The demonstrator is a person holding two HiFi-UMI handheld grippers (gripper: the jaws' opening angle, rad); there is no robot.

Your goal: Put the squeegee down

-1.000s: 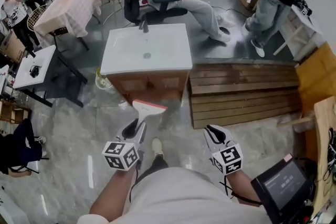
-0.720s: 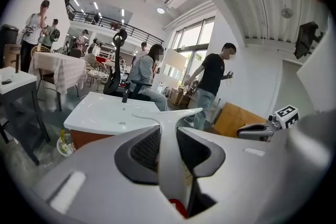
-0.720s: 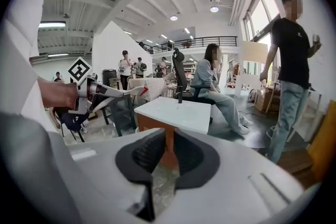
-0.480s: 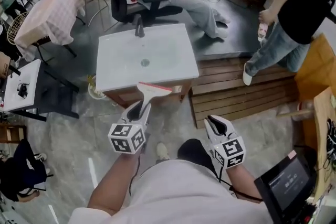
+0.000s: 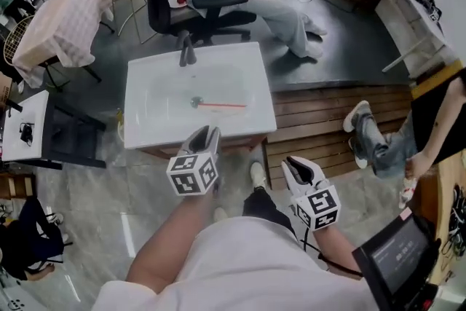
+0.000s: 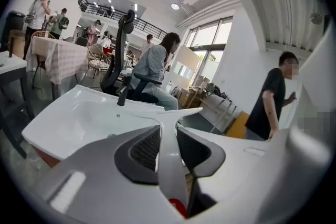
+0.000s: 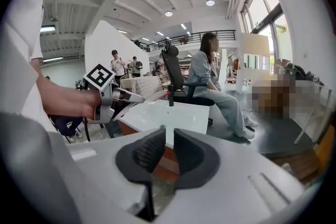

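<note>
Since the earlier frame the person has walked right up to the sink [image 5: 145, 136]. The squeegee [image 5: 222, 105] was out over the floor then, and its head now sits over the white basin, just beside the drain [image 5: 195, 102].

Left hand-held gripper [image 5: 206, 133] is clamped on the squeegee's handle, jaws partway apart with the handle pinched between the pads. Right hand-held gripper [image 5: 297, 167] is down by the front of the sink cabinet with its jaws drawn nearly together and nothing in them.

What could go wrong, imo:
- From the left gripper view the head looks to be in the air, not resting on anything. Letting go here would probably drop it, and it'd clatter and slide down the sloped bowl toward the drain.
- The handle is slim, smooth plastic held only at one end. A loose pinch could let the long head swing or twist as it's lowered.
- Pushing much further forward could knock the head into the dark faucet [image 5: 186, 47] at the back.
- The right one is close to the cabinet edge and could bump it.

The squeegee itself is a white plastic T shape with a flat narrow handle flaring into a wide head. A thin red strip runs along the blade edge, and there's a red bit low on the handle.
</note>
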